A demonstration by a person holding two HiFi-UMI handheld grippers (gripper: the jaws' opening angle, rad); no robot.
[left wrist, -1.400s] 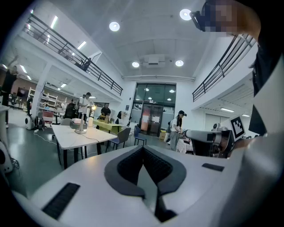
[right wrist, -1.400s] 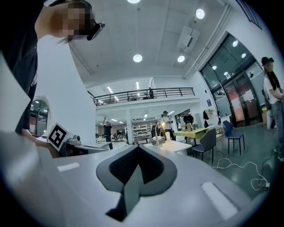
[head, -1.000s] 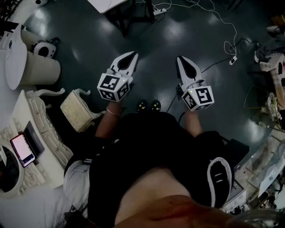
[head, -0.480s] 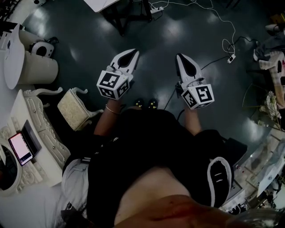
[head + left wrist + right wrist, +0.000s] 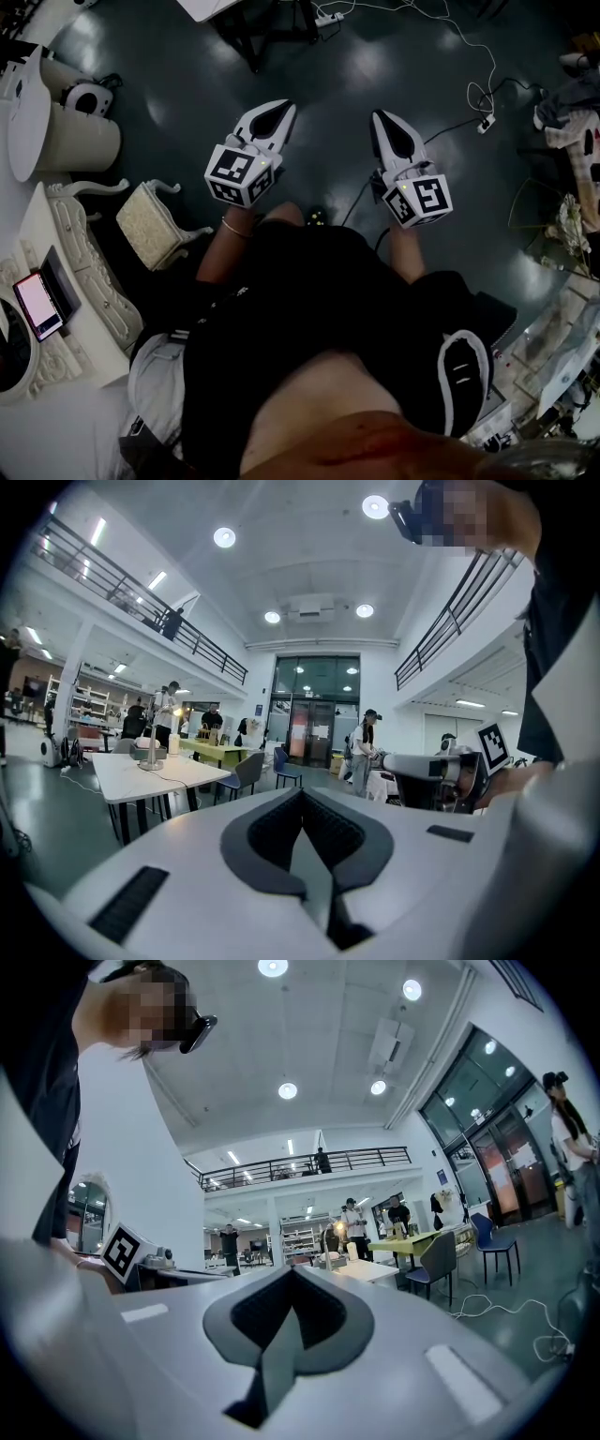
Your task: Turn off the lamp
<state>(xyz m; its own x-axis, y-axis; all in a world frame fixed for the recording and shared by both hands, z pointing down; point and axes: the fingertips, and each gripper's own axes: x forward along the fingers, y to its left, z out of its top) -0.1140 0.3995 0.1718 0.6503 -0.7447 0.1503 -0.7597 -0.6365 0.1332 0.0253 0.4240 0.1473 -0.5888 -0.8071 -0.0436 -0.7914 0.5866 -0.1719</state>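
change: cream padded stool (image 5: 148,222) and white carved dresser (image 5: 75,272) slide left, the person is walking | left gripper (image 5: 281,109) jaws closed, empty | right gripper (image 5: 382,122) same | glowing desk lamp (image 5: 338,1227) far ahead on white table (image 5: 371,1270) | status: approach only, switch likely out of reach

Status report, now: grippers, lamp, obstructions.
Left gripper shut, empty. Right gripper shut, empty. Lamp lit, on white table ahead, out of reach. Loose cable on floor, right.

Ornate stool (image 5: 150,223) nr white dresser (image 5: 92,286) w/ phone (image 5: 37,306)
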